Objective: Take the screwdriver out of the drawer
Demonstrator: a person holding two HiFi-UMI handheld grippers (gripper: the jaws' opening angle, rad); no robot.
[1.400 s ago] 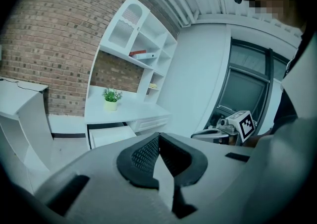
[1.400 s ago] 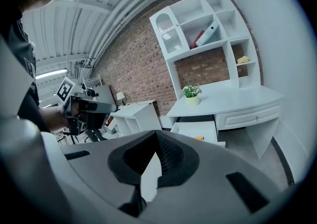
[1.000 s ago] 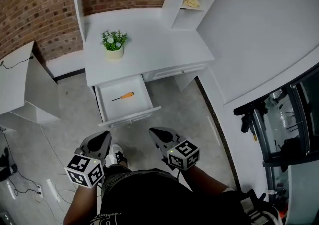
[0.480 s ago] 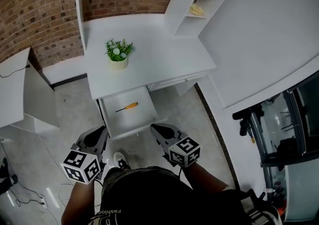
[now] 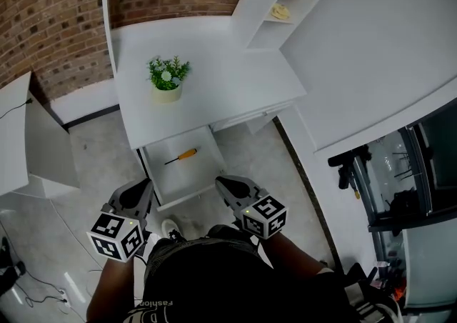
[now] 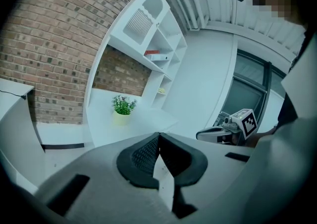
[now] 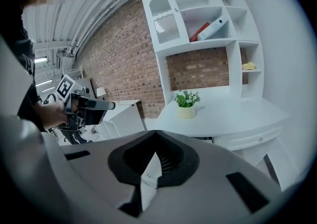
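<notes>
**Status: Screwdriver in the Open Drawer, Both Grippers Short of It**

We take the drawer (image 5: 178, 180) as the reference for all positions. It stands pulled out from under the front edge of the white desk (image 5: 214, 86), with its inside open to the head view.

1. Screwdriver (image 5: 183, 156): it lies flat on the drawer floor, in the half nearer the desk. Its orange handle points toward the drawer's right side and its dark shaft toward the left (the tip is too small to make out).

2. Left gripper (image 5: 146, 184): in the head view its tips show at the drawer's front left corner, pointing toward the desk. In the left gripper view the two pads meet at the tips, and we see nothing held between them.

3. Right gripper (image 5: 220, 181): its tips show at the drawer's front right corner, also pointing toward the desk. In the right gripper view the jaws are likewise closed together and empty.

4. Relation: the screwdriver lies beyond both sets of tips, between the two grippers' lines and apart from each. Neither gripper touches it.

5. A potted plant (image 5: 167, 78) stands on the desk behind the drawer.
</notes>
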